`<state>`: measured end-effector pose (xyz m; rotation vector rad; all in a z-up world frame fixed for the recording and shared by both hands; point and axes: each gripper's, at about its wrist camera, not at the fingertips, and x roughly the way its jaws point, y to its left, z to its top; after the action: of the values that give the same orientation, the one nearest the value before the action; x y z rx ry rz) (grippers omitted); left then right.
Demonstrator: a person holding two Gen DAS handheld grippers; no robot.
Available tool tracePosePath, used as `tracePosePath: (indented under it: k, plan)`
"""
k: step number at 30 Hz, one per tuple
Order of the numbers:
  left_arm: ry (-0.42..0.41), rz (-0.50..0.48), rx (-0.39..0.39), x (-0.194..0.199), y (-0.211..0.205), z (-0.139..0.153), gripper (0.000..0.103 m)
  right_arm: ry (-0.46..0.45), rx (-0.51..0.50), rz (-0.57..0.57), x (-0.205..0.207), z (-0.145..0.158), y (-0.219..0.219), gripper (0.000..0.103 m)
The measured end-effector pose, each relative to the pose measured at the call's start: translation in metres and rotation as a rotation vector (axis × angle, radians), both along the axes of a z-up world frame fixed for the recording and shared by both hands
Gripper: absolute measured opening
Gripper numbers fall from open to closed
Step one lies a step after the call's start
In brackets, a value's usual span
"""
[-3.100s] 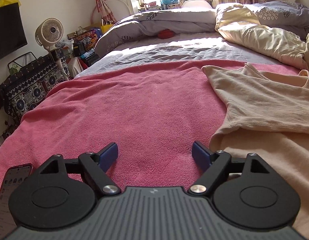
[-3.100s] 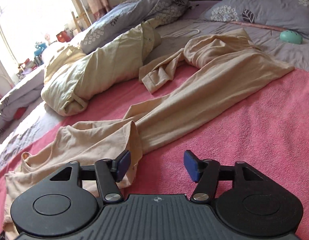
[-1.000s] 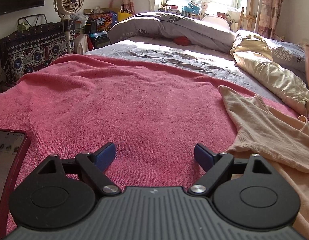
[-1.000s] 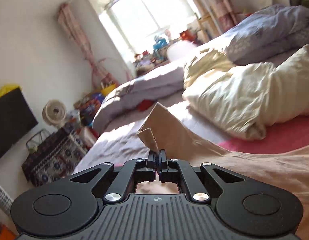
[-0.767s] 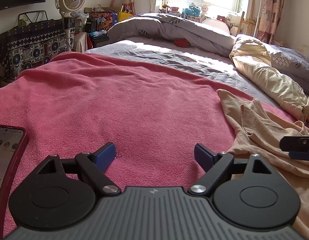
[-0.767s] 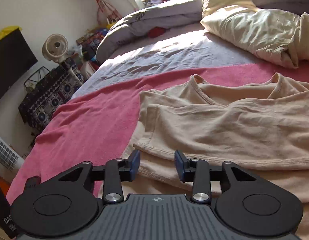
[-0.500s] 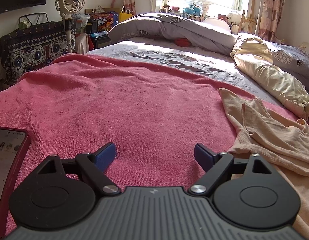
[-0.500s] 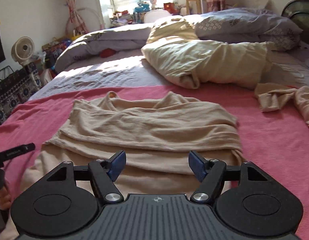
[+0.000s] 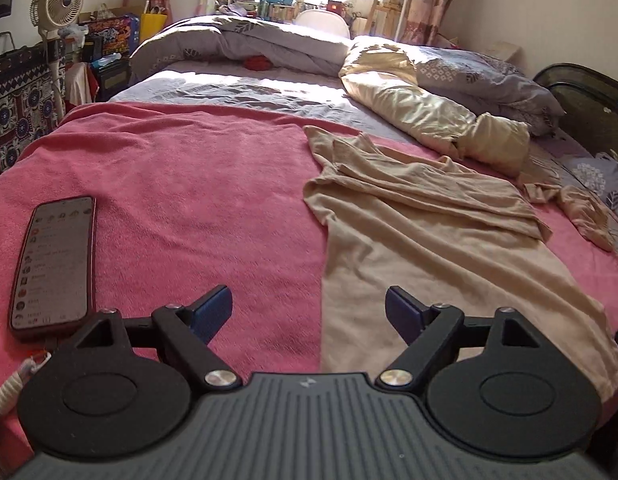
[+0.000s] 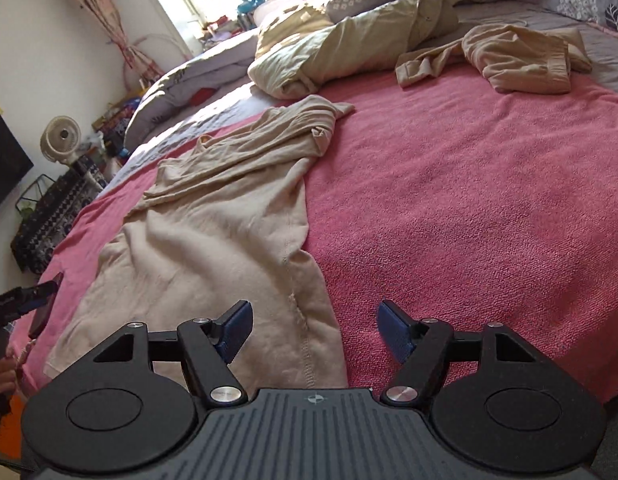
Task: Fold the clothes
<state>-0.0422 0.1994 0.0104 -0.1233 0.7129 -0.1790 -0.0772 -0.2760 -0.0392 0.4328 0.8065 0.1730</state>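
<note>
A beige shirt (image 9: 429, 248) lies as a long narrow strip on the pink blanket (image 9: 189, 184), with its upper part bunched in folds. My left gripper (image 9: 309, 314) hovers over the shirt's near left edge. Its jaws stand wide and are closing slightly, and nothing is pressed between the pads. In the right wrist view the same shirt (image 10: 213, 216) runs away to the upper left. My right gripper (image 10: 315, 332) hangs over its near right hem corner. Those jaws are closing with the hem below the gap, and the pads stay clear of the cloth.
A phone (image 9: 55, 260) in a red case lies on the blanket at the left. A second beige garment (image 10: 517, 56) is crumpled at the far right. A cream duvet (image 9: 421, 116) and grey bedding lie behind. A fan (image 9: 57, 0) and clutter line the left wall.
My right gripper let go of the lifted shirt fold, opened, and swung back to the near right hem. My left gripper shifted right to the shirt's near left edge.
</note>
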Motion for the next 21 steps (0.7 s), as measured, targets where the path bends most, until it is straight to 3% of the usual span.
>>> tracePosePath:
  k: [2,4,5,8,11,13,16,18,19,21]
  plan:
    - [0.004,-0.044,-0.021,-0.015,-0.014,0.000,0.085,0.015,-0.024,-0.012,-0.003,-0.003,0.006,0.026]
    - [0.005,-0.074,-0.011,-0.023,-0.033,0.000,0.085,0.026,-0.031,-0.018,-0.006,-0.001,0.010,0.007]
    - [0.009,-0.073,0.016,-0.023,-0.041,-0.002,0.085,0.028,-0.004,-0.012,-0.009,0.001,0.009,0.005]
    - [0.049,-0.036,0.110,-0.018,-0.054,-0.013,0.085,0.022,0.016,0.001,-0.025,0.007,0.005,0.004]
    - [0.104,0.004,0.204,-0.016,-0.051,-0.031,0.086,0.071,0.006,0.005,-0.039,0.001,0.002,0.004]
    - [0.095,0.002,0.208,-0.021,-0.045,-0.035,0.088,0.082,-0.027,0.004,-0.043,0.001,0.002,0.005]
    - [0.094,-0.003,0.205,-0.025,-0.040,-0.037,0.090,-0.033,-0.168,-0.018,-0.022,0.019,0.007,0.014]
    - [0.090,-0.001,0.209,-0.024,-0.041,-0.039,0.092,-0.163,-0.327,-0.030,0.009,0.029,0.018,0.035]
    - [0.087,0.001,0.209,-0.024,-0.041,-0.040,0.093,-0.231,-0.413,-0.035,0.027,0.033,0.024,0.051]
    - [0.081,0.006,0.202,-0.025,-0.040,-0.042,0.094,-0.321,-0.588,-0.035,0.070,0.032,0.043,0.052]
